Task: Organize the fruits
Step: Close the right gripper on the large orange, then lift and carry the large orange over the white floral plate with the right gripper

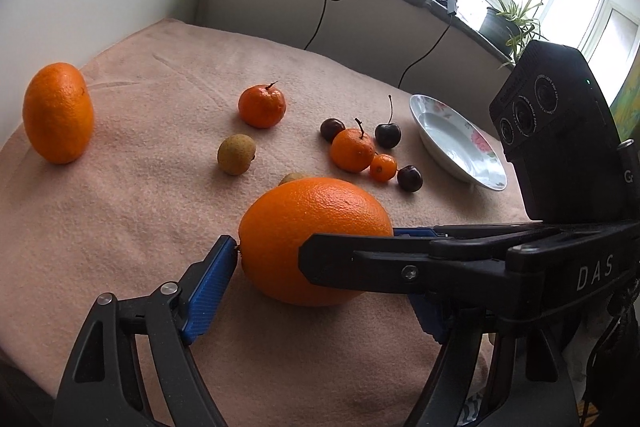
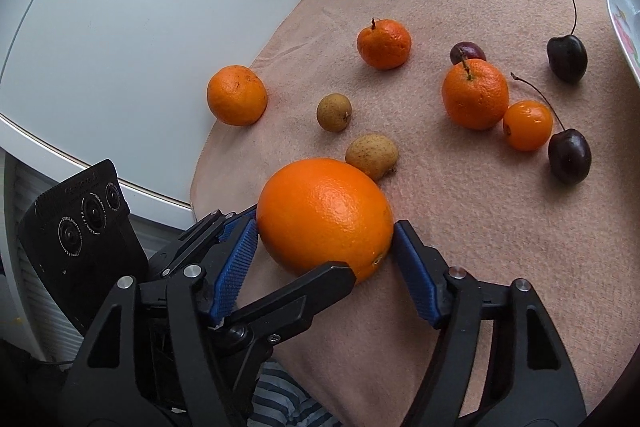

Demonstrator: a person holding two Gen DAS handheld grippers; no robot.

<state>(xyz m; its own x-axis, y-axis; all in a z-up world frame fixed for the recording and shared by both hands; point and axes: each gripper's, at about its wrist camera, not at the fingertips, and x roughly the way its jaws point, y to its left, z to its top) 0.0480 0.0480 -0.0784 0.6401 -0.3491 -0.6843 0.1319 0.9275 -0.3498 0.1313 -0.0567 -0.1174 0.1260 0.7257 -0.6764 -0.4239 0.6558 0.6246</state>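
A large orange [image 1: 312, 239] [image 2: 326, 217] lies on the pink cloth [image 1: 140, 219] near its front edge. Both grippers close around it at once. My left gripper [image 1: 320, 267] has its blue pads against the orange's two ends; its right finger is hidden behind the other tool. My right gripper [image 2: 326, 251] has its blue pads touching the orange's sides. Other fruit lies scattered: a second orange [image 1: 58, 113], tangerines [image 1: 262, 105] [image 1: 352, 149], a kumquat [image 1: 383, 167], longans [image 1: 236, 154] [image 2: 372, 155], and dark cherries [image 1: 387, 135] [image 1: 409, 178].
A white flowered plate [image 1: 460, 143] stands at the cloth's right side, its edge also in the right wrist view [image 2: 624, 23]. A windowsill with cables and a potted plant [image 1: 508, 19] runs behind. A white wall is to the left.
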